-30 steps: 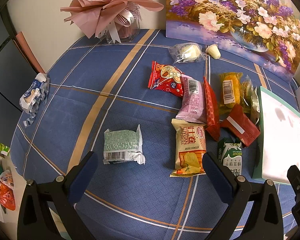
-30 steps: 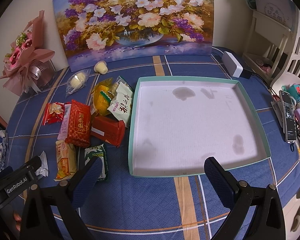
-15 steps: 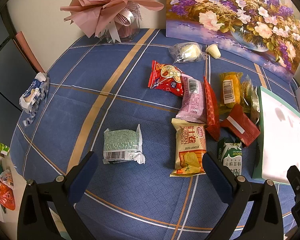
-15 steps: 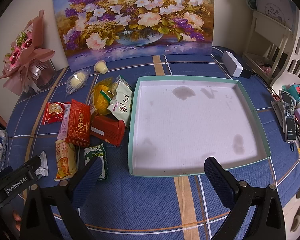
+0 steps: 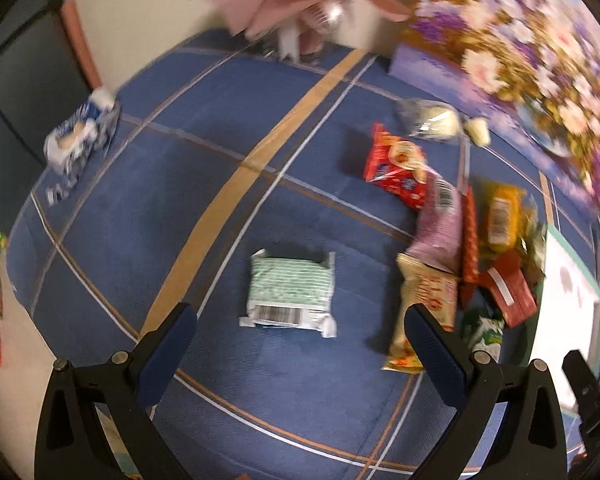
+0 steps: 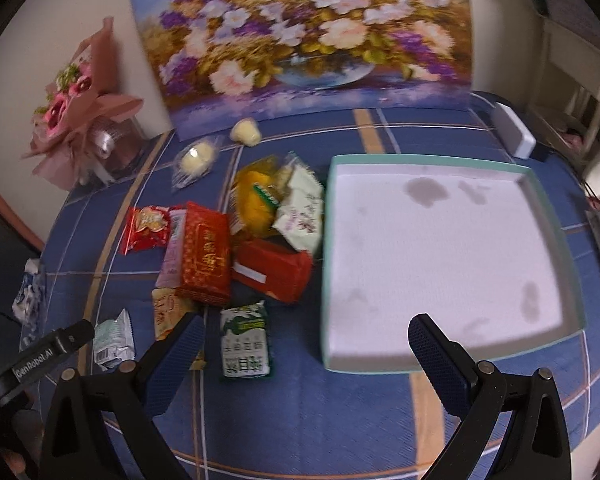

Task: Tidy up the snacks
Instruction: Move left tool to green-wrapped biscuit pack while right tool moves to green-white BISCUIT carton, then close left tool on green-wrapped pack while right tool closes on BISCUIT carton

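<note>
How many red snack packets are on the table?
3. A shiny red bag at the pile's left end, a big red packet beside it, and a red packet with a white strip nearest the tray. More may hide underneath.

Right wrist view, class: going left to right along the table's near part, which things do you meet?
Pale green striped packet → yellow snack bag → green-and-white biscuit pack → teal-rimmed tray.
</note>
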The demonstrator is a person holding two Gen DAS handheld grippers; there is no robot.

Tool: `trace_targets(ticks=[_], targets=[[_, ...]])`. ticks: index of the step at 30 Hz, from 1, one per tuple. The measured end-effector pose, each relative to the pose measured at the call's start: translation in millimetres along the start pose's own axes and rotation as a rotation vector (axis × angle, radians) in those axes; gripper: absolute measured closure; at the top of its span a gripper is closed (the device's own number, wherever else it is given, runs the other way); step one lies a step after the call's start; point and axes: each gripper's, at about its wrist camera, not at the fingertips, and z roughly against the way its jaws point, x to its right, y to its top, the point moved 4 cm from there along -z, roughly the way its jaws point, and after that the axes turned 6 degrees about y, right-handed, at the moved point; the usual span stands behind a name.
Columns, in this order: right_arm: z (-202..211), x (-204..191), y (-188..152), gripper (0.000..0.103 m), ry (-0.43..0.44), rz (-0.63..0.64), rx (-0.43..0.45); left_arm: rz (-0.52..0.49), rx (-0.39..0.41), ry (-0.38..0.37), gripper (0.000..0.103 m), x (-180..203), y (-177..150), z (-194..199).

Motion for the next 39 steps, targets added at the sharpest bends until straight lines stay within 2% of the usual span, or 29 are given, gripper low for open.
trace_targets(ticks=[3, 8, 10, 13, 18, 25, 28, 30, 37, 39], targets=[[-15, -9, -2, 0.000, 0.034, 0.003, -0.047, 0.039, -0.028, 0.000, 0.000, -12, 2, -11], [-36, -19, -6, 0.004, 0.032, 0.036, -0.104, 0.068, -0.063, -0.009, 0.001, -18, 5, -30], [-45, -20, -9, 0.010, 0.034, 0.043, -0.135, 0.074, -0.073, -0.014, 0.004, -18, 6, -37], [-57, -22, -14, 0.016, 0.032, 0.053, -0.175, 0.079, -0.090, -0.030, 0.013, -17, 8, -48], [-69, -30, -20, 0.026, 0.023, 0.099, -0.217, 0.083, -0.112, -0.013, 0.013, -21, 11, -69], [-86, -27, -29, 0.040, 0.007, 0.107, -0.269, 0.084, -0.112, -0.048, 0.013, -19, 15, -83], [-93, -29, -36, 0.043, -0.006, 0.122, -0.292, 0.051, -0.119, -0.041, 0.014, -11, 16, -89], [-94, -30, -38, 0.043, -0.019, 0.139, -0.288, 0.038, -0.134, -0.038, 0.021, -6, 13, -94], [-98, -37, -48, 0.044, -0.056, 0.190, -0.281, -0.007, -0.111, 0.016, 0.024, 2, 17, -100], [-101, -42, -52, 0.044, -0.062, 0.200, -0.277, -0.024, -0.101, 0.036, 0.036, 4, 17, -99]])
